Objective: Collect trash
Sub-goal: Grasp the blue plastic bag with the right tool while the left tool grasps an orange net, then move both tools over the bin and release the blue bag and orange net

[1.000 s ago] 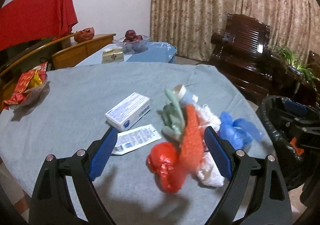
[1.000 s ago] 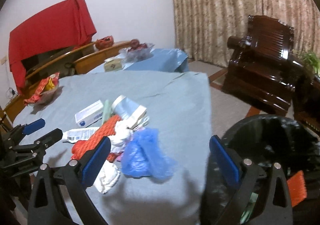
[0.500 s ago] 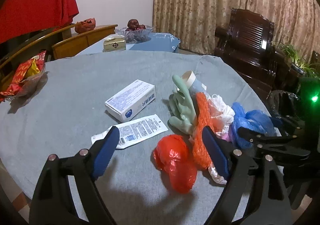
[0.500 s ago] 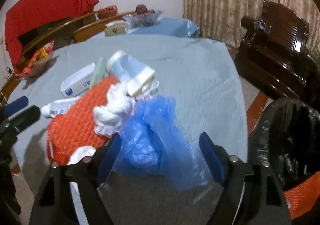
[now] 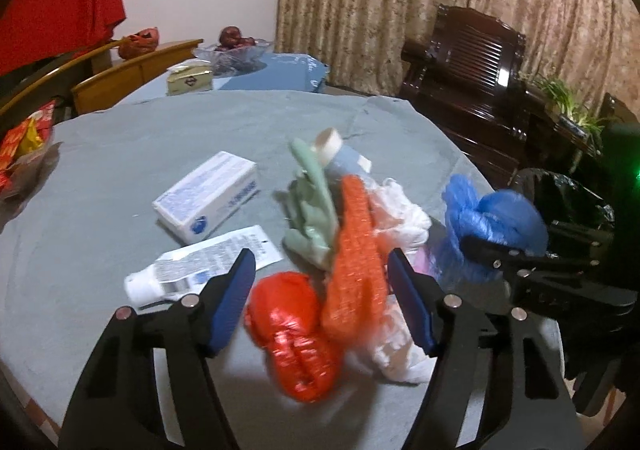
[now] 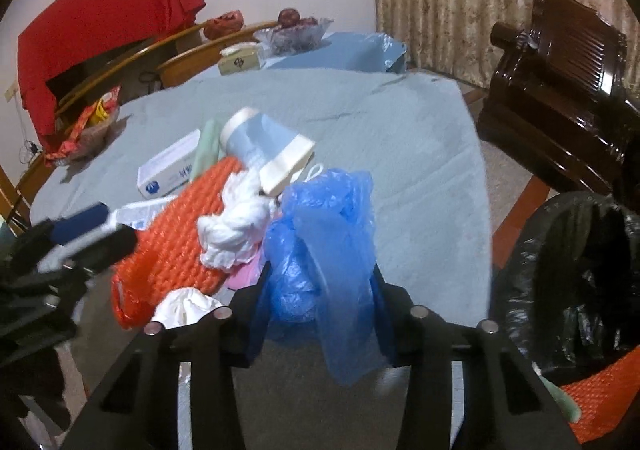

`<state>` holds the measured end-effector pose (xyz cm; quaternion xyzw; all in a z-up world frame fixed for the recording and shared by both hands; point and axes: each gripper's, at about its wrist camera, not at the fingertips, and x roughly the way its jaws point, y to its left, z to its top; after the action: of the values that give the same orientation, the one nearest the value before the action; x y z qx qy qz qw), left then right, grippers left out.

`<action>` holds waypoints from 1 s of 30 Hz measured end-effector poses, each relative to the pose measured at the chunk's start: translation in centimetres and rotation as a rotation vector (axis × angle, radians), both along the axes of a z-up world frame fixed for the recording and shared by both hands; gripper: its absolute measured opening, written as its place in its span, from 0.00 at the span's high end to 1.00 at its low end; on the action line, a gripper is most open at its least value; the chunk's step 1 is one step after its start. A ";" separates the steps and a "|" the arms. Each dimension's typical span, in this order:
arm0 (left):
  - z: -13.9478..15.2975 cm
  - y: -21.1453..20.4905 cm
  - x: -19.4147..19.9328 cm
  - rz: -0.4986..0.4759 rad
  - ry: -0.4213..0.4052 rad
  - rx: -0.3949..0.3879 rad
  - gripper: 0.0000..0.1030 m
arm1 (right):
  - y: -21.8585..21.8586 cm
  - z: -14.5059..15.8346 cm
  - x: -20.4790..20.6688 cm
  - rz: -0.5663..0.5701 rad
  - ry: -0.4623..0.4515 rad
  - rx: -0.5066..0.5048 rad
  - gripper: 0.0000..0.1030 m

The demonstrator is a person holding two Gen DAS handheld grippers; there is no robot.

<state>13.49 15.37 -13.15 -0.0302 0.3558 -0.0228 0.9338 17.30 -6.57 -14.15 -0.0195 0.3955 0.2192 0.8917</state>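
A trash pile lies on the grey-clothed table (image 5: 120, 138). My left gripper (image 5: 322, 298) is low over its near side. Its jaws are closing around a red plastic bag (image 5: 296, 334) and an orange net (image 5: 356, 262), with slight gaps at the pads. My right gripper (image 6: 320, 290) is closing on a blue plastic bag (image 6: 320, 234), which fills the space between its pads and looks bunched up (image 5: 496, 218). Also in the pile are a green glove (image 5: 312, 210), a paper cup (image 6: 264, 142), white tissue (image 6: 236, 218), a white box (image 5: 208, 196) and a tube (image 5: 200, 270).
A bin lined with a black bag (image 6: 572, 270) stands off the table's right edge, with an orange net inside. A snack packet (image 5: 20, 146) lies at the far left of the table. A dark wooden armchair (image 5: 472, 62) and a side table with a fruit bowl (image 5: 236, 46) stand behind.
Both grippers came down onto the pile and their jaws narrowed. The right one closed in on the blue bag. The left one now straddles the red bag and orange net.
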 end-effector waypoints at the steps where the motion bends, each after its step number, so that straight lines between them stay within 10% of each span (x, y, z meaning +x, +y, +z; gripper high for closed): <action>1: -0.1 -0.2 0.2 -0.006 0.005 0.001 0.38 | 0.0 0.3 0.0 0.001 -0.006 -0.001 0.57; 14: -1.9 -1.3 1.6 -0.070 0.077 -0.056 0.89 | -0.7 1.7 -0.5 -0.005 -0.035 0.009 0.57; 30: 6.1 -1.2 -1.1 -0.027 -0.117 -0.035 0.89 | -1.0 7.0 -2.2 -0.006 -0.135 0.089 0.57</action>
<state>12.38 14.16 -7.00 -0.0406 0.3006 -0.0435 0.9519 15.07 -7.60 -7.19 0.0067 0.3242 0.2319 0.9171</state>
